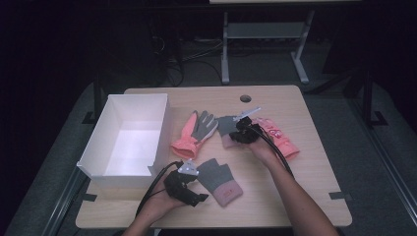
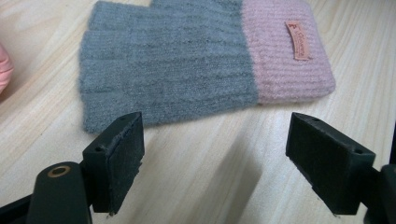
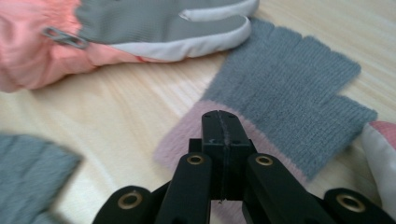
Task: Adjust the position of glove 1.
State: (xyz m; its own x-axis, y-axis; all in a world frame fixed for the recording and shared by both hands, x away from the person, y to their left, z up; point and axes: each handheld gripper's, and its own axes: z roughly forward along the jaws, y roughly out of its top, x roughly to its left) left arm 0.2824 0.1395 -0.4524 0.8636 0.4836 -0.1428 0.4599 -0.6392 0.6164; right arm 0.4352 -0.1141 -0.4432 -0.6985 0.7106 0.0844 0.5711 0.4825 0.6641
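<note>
A grey knitted fingerless glove with a pink cuff (image 1: 220, 181) (image 2: 187, 60) lies flat near the table's front. My left gripper (image 1: 199, 195) (image 2: 215, 135) sits just left of it, jaws open, with bare wood between them and the glove's finger end just beyond. A second grey and pink knitted glove (image 1: 226, 127) (image 3: 289, 93) lies mid-table. My right gripper (image 1: 237, 135) (image 3: 219, 122) hovers over its pink cuff, shut with nothing seen between the pads. The front glove's edge (image 3: 32, 168) blurs at the lower left of the right gripper view.
A coral and grey padded glove (image 1: 194, 132) (image 3: 140, 28) lies left of the second knitted glove. A pink glove (image 1: 281, 138) (image 3: 383, 149) lies to its right. An open white box (image 1: 162, 128) stands on the left of the wooden table (image 1: 295, 187).
</note>
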